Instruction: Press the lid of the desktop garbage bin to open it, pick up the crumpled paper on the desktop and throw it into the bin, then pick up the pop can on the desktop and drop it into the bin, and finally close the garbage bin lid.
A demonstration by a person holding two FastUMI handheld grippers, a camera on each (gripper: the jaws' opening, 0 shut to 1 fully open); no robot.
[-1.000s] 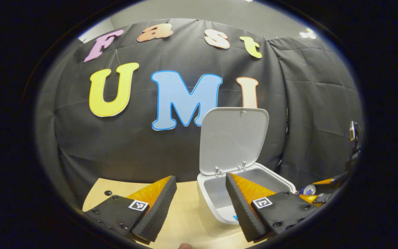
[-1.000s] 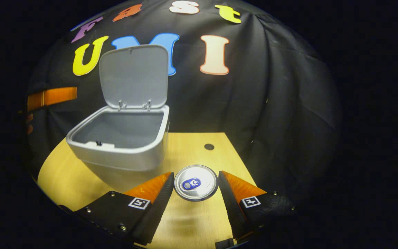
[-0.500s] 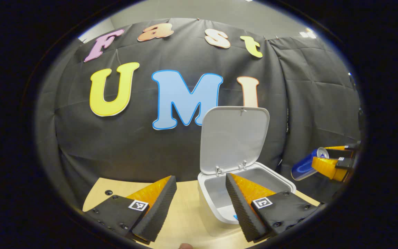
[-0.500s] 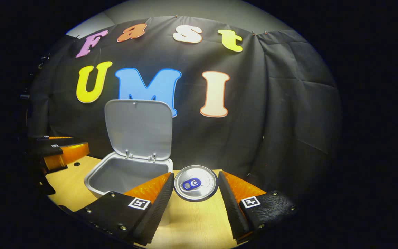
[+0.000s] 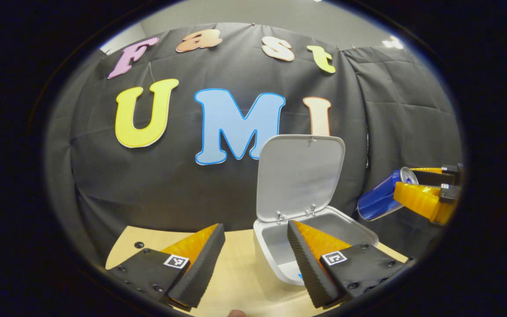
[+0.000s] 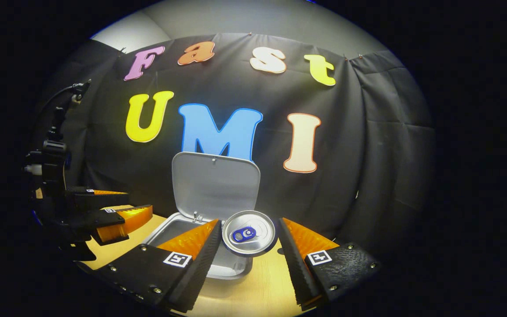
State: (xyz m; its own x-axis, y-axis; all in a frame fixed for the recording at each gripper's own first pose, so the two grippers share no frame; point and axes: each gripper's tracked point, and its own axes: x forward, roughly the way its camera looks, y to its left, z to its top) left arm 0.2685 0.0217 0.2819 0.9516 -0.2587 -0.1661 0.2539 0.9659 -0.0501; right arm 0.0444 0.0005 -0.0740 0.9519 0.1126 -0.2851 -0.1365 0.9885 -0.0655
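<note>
The white garbage bin (image 5: 365, 237) stands on the wooden table with its lid (image 5: 299, 176) upright and open. My left gripper (image 5: 255, 225) hovers open in front of the bin with nothing between its fingers. To the right of the bin, the blue pop can (image 5: 379, 201) hangs tilted in the air, held by my right gripper (image 5: 425, 193). In the right gripper view the can's silver top (image 6: 249, 233) sits between the fingers of my right gripper (image 6: 249, 221), which is shut on it. The bin (image 6: 165, 222) and its lid (image 6: 216, 185) lie just beyond and left of the can.
The left gripper (image 6: 117, 213) and its dark handle stand at the left of the right gripper view, beside the bin. The wooden table (image 6: 271, 281) runs under both grippers and ends at the black cloth wall behind the bin.
My right gripper has lifted the pop can off the table and carried it up and toward the bin. The left gripper has stayed in place, open.
</note>
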